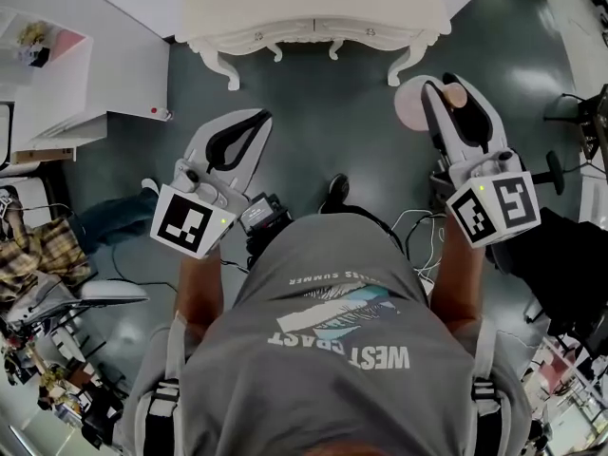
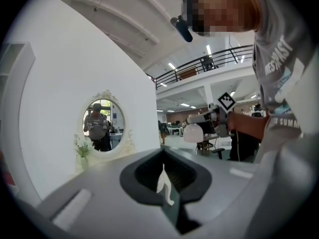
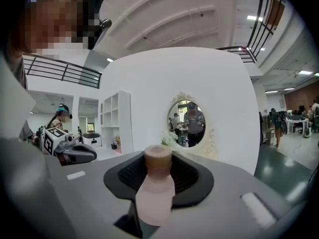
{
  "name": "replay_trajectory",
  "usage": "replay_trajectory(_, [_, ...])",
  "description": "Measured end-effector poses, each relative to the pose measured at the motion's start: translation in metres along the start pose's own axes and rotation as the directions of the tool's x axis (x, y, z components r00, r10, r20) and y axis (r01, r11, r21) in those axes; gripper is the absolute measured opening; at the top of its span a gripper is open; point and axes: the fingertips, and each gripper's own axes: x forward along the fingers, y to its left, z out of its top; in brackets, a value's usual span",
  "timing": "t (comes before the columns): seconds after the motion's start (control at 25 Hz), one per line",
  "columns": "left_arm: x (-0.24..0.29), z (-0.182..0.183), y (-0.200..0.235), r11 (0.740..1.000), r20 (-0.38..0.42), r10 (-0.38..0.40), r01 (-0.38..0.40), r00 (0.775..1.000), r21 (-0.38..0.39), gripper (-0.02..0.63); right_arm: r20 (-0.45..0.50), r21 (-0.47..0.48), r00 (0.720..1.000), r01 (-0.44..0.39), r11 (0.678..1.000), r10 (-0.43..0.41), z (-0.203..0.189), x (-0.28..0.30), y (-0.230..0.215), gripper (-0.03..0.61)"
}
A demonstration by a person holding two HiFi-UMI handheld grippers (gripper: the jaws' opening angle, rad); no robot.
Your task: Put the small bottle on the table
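My right gripper (image 1: 454, 85) is shut on the small bottle (image 1: 456, 94), a pink bottle with a brownish cap. In the right gripper view the bottle (image 3: 157, 188) stands between the dark pads (image 3: 192, 176), cap pointing away from the camera. It hangs over the dark floor, just short of the white table (image 1: 313, 3), near the table's right front leg. My left gripper (image 1: 260, 118) is level with it on the left, shut and holding nothing. In the left gripper view its jaws (image 2: 164, 178) meet with only a thin slit between them.
An oval mirror (image 3: 188, 123) and a small vase of flowers (image 2: 81, 151) stand at the table's back against a white wall. A white shelf unit (image 1: 47, 74) is at the left. Cables (image 1: 418, 221), a dark chair (image 1: 560, 245) and clutter (image 1: 38, 255) lie around the person's feet.
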Motion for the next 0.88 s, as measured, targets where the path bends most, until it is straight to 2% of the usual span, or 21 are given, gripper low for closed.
replay_trajectory(0.32, [0.042,0.019,-0.012,0.999,-0.009,0.037,-0.037,0.999,0.025,0.003,0.020,0.005,0.999,-0.044,0.999,0.044,0.007,0.002,-0.045,0.137])
replay_trajectory(0.56, [0.065,0.030,-0.009,0.998,-0.022,0.030,-0.029,0.999,0.051,0.003,0.037,0.020,0.999,-0.029,0.999,0.028,0.013,0.004,-0.072,0.137])
replay_trajectory(0.72, [0.072,0.032,0.009,0.997,-0.033,0.016,-0.013,0.999,0.079,0.003,0.030,0.026,1.000,0.003,1.000,-0.003,0.016,0.015,-0.075,0.137])
replay_trajectory(0.88, [0.083,0.032,0.050,0.996,-0.013,-0.014,0.016,1.000,0.087,0.003,0.016,0.021,0.999,0.046,0.999,-0.046,0.022,0.039,-0.070,0.137])
